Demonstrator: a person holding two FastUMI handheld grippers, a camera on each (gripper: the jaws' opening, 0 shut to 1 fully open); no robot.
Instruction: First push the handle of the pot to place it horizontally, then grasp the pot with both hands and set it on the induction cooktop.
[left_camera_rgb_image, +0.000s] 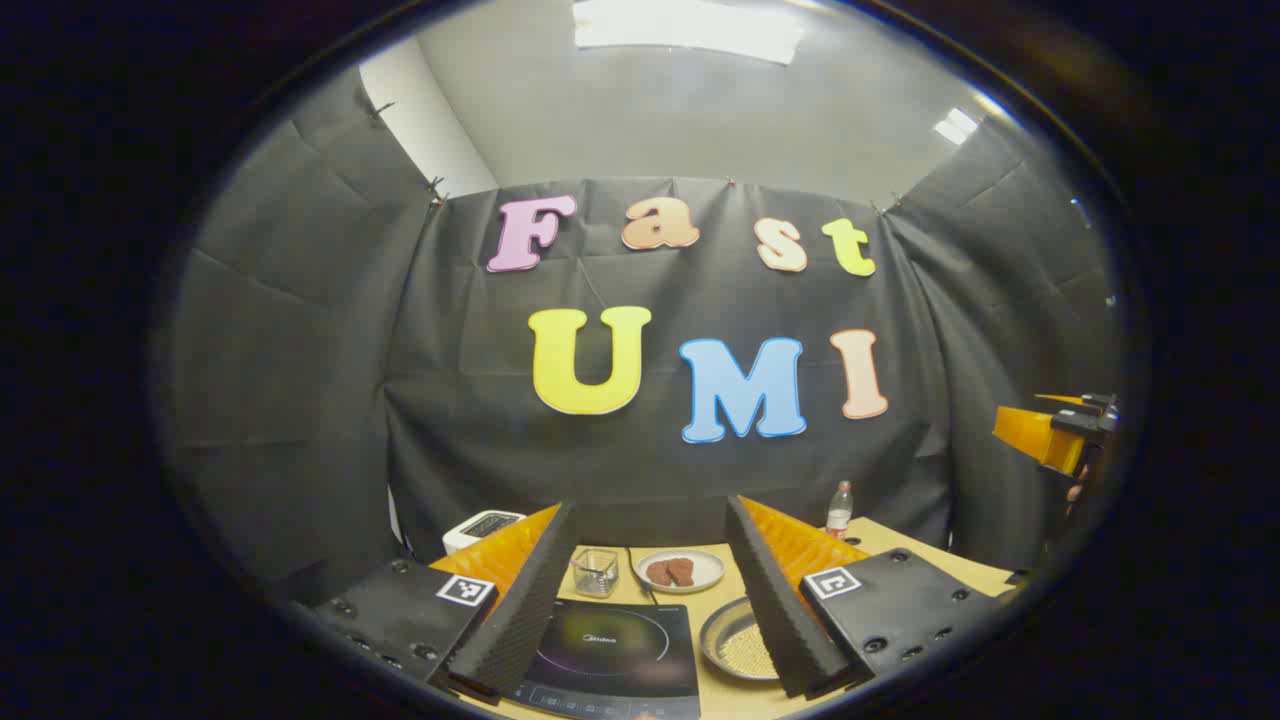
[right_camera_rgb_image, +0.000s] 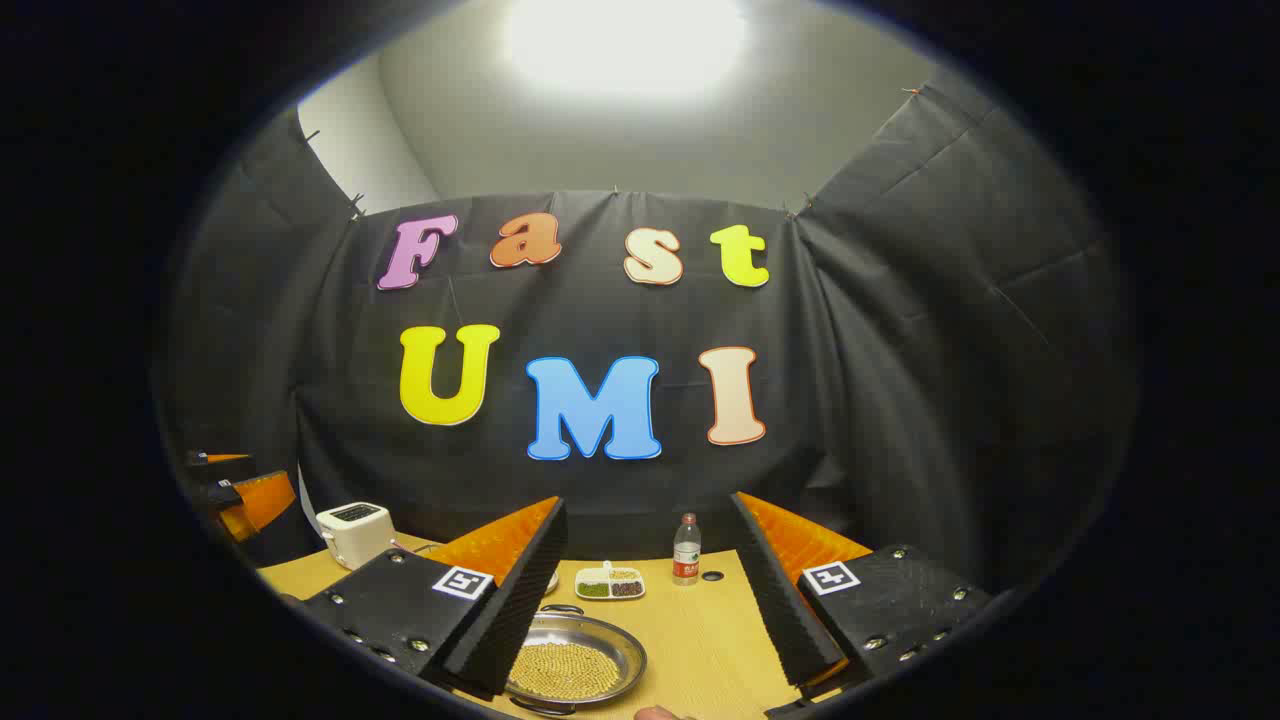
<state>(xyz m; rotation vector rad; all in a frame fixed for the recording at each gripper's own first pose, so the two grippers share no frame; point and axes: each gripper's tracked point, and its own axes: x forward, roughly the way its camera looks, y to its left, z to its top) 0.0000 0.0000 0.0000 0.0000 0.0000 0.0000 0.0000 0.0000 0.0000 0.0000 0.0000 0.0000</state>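
The pot (right_camera_rgb_image: 575, 660) is a shallow steel pan holding small yellow beads, low on the wooden table just left of centre in the right gripper view. A small loop handle (right_camera_rgb_image: 562, 608) sits on its far rim. My right gripper (right_camera_rgb_image: 648, 500) hangs open above the table, and the pot lies partly under its left finger. In the left gripper view the pot (left_camera_rgb_image: 735, 640) lies right of the black induction cooktop (left_camera_rgb_image: 610, 650), half hidden by a finger. My left gripper (left_camera_rgb_image: 648, 505) is open above the cooktop, holding nothing.
Behind the cooktop stand a glass cup (left_camera_rgb_image: 595, 572) and a plate of brown food (left_camera_rgb_image: 680, 570). A white toaster (right_camera_rgb_image: 355, 532), a divided snack tray (right_camera_rgb_image: 610, 583) and a bottle (right_camera_rgb_image: 686, 550) line the table's back. The other gripper (left_camera_rgb_image: 1060, 435) shows at far right.
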